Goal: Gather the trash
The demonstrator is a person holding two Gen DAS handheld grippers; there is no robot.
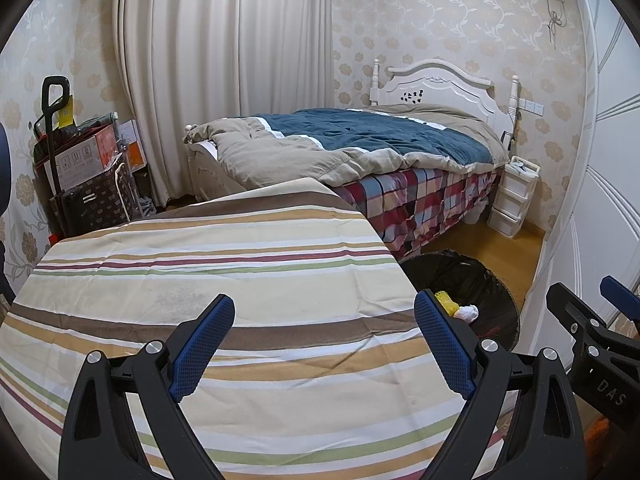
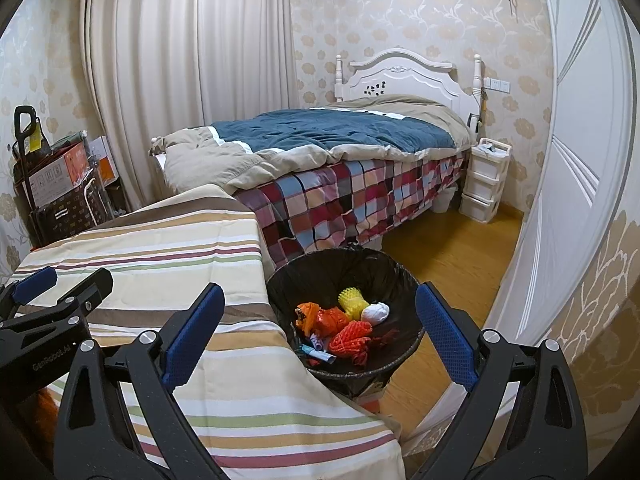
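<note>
Left gripper [image 1: 324, 312]: you hold it with jaws spread wide and nothing between them, above the striped cloth [image 1: 224, 280] on the table.
Right gripper [image 2: 320, 304]: yours also stands wide apart and empty, over the table's right edge and the bin [image 2: 344, 272].
Hidden: from the left wrist the cloth and your right finger [image 1: 440, 344] cover most of the bin; only a yellow piece [image 1: 446, 300] and a white wad [image 1: 468, 312] peek out.
Shown only on the right: the bin's full contents, namely orange netting [image 2: 352, 340], the yellow piece, the white wad, and small scraps too jumbled to name.
Cut off: each gripper enters the other's view only partly.
Trash: all of it lies in the black-lined bin, on the floor just beside the table.
</note>
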